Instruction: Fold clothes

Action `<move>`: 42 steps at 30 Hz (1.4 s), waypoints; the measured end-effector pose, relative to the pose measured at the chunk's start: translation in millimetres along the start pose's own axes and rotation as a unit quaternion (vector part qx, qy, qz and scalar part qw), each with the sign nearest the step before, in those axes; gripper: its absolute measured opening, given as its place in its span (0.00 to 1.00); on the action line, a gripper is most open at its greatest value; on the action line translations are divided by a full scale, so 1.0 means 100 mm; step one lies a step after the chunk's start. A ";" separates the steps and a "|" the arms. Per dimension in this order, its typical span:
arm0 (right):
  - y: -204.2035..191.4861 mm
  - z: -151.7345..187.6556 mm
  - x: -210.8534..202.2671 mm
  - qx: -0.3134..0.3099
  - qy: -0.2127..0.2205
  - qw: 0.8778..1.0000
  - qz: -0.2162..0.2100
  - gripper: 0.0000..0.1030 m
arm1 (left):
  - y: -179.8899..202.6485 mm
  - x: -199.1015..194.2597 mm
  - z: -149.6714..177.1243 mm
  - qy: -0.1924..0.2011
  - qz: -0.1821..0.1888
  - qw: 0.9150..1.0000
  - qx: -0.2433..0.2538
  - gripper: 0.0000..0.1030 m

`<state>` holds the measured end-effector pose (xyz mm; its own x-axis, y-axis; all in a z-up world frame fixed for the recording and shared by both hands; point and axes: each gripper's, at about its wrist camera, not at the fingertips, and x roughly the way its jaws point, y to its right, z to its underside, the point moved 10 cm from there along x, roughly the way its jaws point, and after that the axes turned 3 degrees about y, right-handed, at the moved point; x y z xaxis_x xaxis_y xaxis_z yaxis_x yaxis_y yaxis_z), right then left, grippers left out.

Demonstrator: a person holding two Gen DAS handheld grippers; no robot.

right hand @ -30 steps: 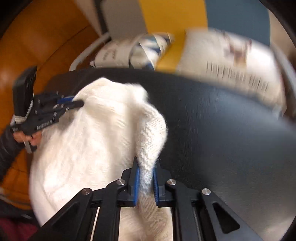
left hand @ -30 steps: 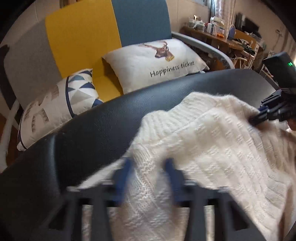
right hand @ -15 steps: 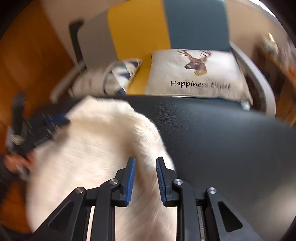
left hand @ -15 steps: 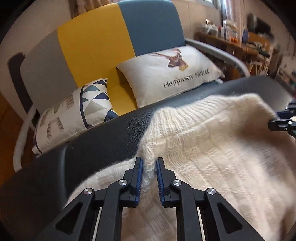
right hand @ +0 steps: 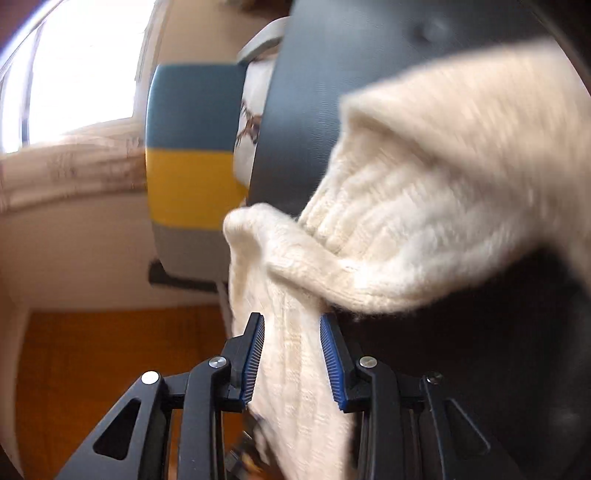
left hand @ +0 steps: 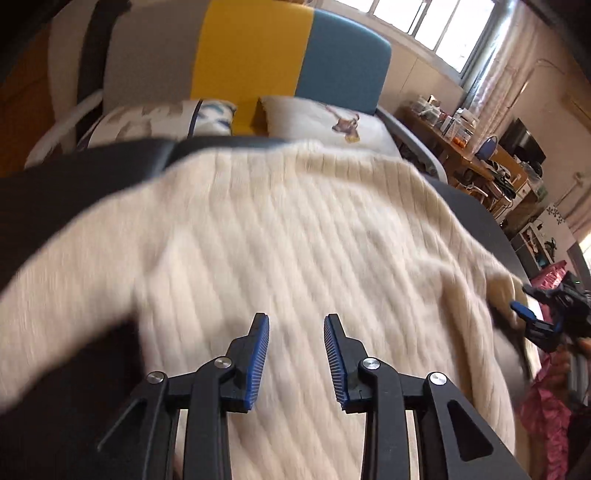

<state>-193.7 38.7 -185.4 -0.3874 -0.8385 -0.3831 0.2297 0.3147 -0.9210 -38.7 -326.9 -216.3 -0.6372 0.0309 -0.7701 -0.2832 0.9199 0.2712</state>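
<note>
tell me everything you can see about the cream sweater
The sweater is a cream, fuzzy, chunky knit with ribbed and cabled texture. It lies spread over a black padded surface, one sleeve trailing to the left. The left tongs hover open above its body, gripping nothing. In the right wrist view a ribbed edge hangs between the pads of the right tongs, which stand apart. Motion blur softens the details.

Behind the black table (left hand: 74, 173) stood a grey, yellow and blue sofa (left hand: 255, 59) with 2 cushions (left hand: 332, 122), bright windows (left hand: 443, 26) above, a cluttered wooden desk (left hand: 461, 147) right, and orange wood flooring (right hand: 110, 350).
</note>
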 end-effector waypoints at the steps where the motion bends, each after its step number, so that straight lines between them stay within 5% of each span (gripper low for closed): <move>1: 0.03 -0.03 0.05 0.016 0.019 1.000 -0.001 0.32 | -0.02 -0.04 0.17 -0.006 0.000 1.000 -0.008 0.31; 6: 0.09 -0.38 0.20 0.083 0.110 0.990 -0.004 0.33 | -0.15 -0.22 0.64 -0.012 -0.002 0.999 -0.051 0.31; 9: 0.18 -0.56 0.22 0.098 0.140 0.985 0.017 0.30 | -0.14 -0.24 0.69 -0.006 -0.010 0.999 -0.030 0.31; 12: 0.04 -0.72 0.27 -0.033 0.131 0.981 0.139 0.09 | -0.12 -0.27 0.73 0.000 -0.018 1.000 -0.008 0.31; 14: -0.05 -0.88 0.29 -0.120 0.120 0.959 0.225 0.00 | -0.11 -0.25 0.75 0.001 -0.032 0.999 0.018 0.31; 16: -0.20 -1.11 0.21 -0.205 0.133 0.918 0.311 0.00 | -0.09 -0.22 0.76 0.000 -0.047 0.998 0.050 0.31; 22: -0.29 -1.45 0.21 -0.347 0.084 0.841 0.408 0.01 | -0.12 -0.20 0.74 -0.007 -0.047 0.995 0.084 0.33; 25: -0.47 -1.26 0.15 -0.344 0.059 0.875 0.334 0.22 | -0.16 -0.21 0.70 -0.017 -0.038 0.996 0.073 0.33; 29: -0.52 -0.55 -0.02 -0.333 -0.014 0.910 0.246 0.24 | -0.19 -0.40 0.64 -0.011 0.009 1.000 0.012 0.33; 33: -0.26 0.36 -0.23 -0.383 -0.093 0.890 0.230 0.25 | -0.12 -0.54 0.61 0.004 0.028 1.000 0.003 0.33; 36: -0.09 0.90 -0.18 -0.437 -0.132 0.857 0.239 0.25 | 0.00 -0.47 0.70 -0.008 0.032 0.999 0.013 0.33; 42: 0.27 1.06 0.01 -0.485 -0.145 0.798 0.326 0.24 | 0.10 -0.38 0.88 -0.030 0.023 0.999 0.039 0.33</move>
<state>-93.2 -0.4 -203.2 -0.2125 -0.3791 -0.9006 -0.5568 0.8044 -0.2072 45.9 -284.6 -234.9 -0.6039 0.0941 -0.7915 -0.1963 0.9449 0.2621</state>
